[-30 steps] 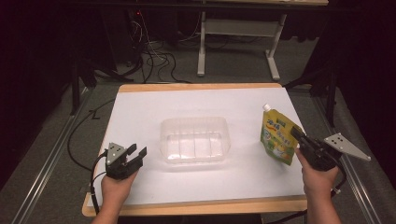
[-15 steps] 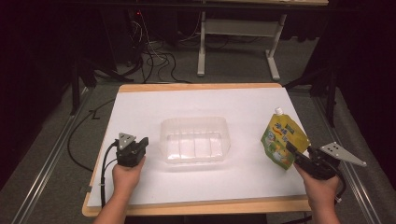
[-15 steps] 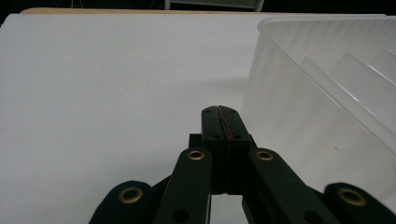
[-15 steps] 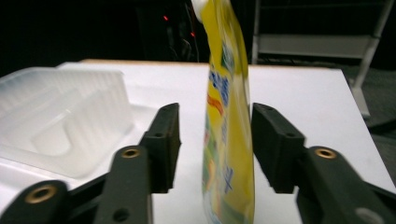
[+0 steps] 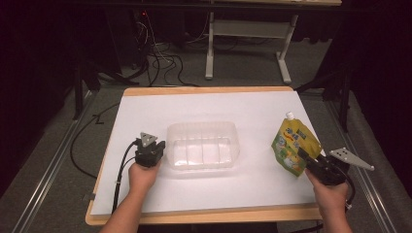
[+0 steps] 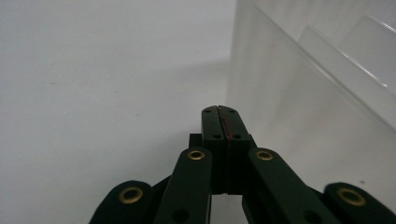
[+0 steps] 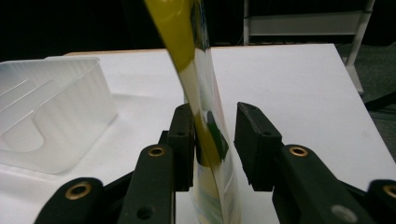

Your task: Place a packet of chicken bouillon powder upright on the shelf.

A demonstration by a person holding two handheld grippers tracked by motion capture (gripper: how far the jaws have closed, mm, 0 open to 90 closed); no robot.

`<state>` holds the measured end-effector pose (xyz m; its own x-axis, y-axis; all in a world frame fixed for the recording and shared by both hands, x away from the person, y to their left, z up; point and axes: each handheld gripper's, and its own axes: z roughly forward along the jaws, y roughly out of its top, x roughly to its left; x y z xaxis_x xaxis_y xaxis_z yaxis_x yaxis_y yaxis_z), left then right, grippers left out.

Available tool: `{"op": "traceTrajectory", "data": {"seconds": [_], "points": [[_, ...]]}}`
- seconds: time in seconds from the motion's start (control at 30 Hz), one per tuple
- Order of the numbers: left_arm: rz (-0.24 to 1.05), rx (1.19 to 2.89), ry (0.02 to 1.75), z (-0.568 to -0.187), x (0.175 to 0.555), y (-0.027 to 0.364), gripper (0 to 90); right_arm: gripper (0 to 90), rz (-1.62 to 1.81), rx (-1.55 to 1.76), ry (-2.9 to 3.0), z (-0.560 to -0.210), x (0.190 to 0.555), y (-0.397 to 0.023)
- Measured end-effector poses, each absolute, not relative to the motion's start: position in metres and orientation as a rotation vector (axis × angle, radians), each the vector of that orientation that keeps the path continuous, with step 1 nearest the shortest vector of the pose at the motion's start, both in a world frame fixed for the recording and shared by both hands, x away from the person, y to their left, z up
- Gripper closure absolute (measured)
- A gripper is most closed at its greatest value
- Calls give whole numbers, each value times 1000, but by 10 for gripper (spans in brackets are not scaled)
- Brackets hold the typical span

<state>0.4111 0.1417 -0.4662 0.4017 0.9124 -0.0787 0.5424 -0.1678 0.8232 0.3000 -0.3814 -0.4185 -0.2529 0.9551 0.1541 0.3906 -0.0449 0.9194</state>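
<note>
Near edge of the worktop [image 5: 204,196], high view: two forearms enter from below, both cut off by the frame. The left tongs [image 5: 149,151] rest just beside the left wall of the clear tub [image 5: 202,145]; in the left gripper view the left tongs [image 6: 219,111] are clenched, jaws pressed flat together with nothing between them, and the tub's wall [image 6: 299,107] rises close at the right, its far end cut off. The right tongs [image 5: 308,161] sit at the lower edge of the yellow pouch [image 5: 293,145], which stands upright near the right side of the worktop, well apart from the tub. In the right gripper view the right tongs [image 7: 214,135] straddle the pouch [image 7: 205,116]: its edge lies against the left jaw, a gap shows at the right jaw, so the grip is loose and not pressing; the jaws have just been closing. The pouch's top is cut off there and its print is too blurred to read. The tub [image 7: 51,107] appears empty, though its clear walls make the inside hard to judge. Compared with a second earlier, the left tongs have shut and shifted in beside the tub, and the pouch stands straighter, its white cap [image 5: 290,116] uppermost. Beyond the worktop, cables [image 5: 160,63] and a desk frame [image 5: 248,43] lie in dim light.
</note>
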Motion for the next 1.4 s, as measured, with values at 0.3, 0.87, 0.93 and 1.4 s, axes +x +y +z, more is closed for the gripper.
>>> {"op": "traceTrajectory", "data": {"seconds": [0.3, 0.87, 0.93, 1.4], "points": [[555, 1853, 1226, -465, 409, 129, 900, 635, 1321, 1427, 1676, -423, 303, -385], [528, 1868, 1200, -465, 409, 94, 900, 641, 1337, 1413, 1693, -423, 308, -384], [526, 1878, 1182, -463, 408, 83, 900, 645, 1335, 1399, 1674, -420, 306, -386], [470, 1904, 1124, -461, 401, 38, 900, 817, 1310, 1403, 1699, -421, 308, -384]]}}
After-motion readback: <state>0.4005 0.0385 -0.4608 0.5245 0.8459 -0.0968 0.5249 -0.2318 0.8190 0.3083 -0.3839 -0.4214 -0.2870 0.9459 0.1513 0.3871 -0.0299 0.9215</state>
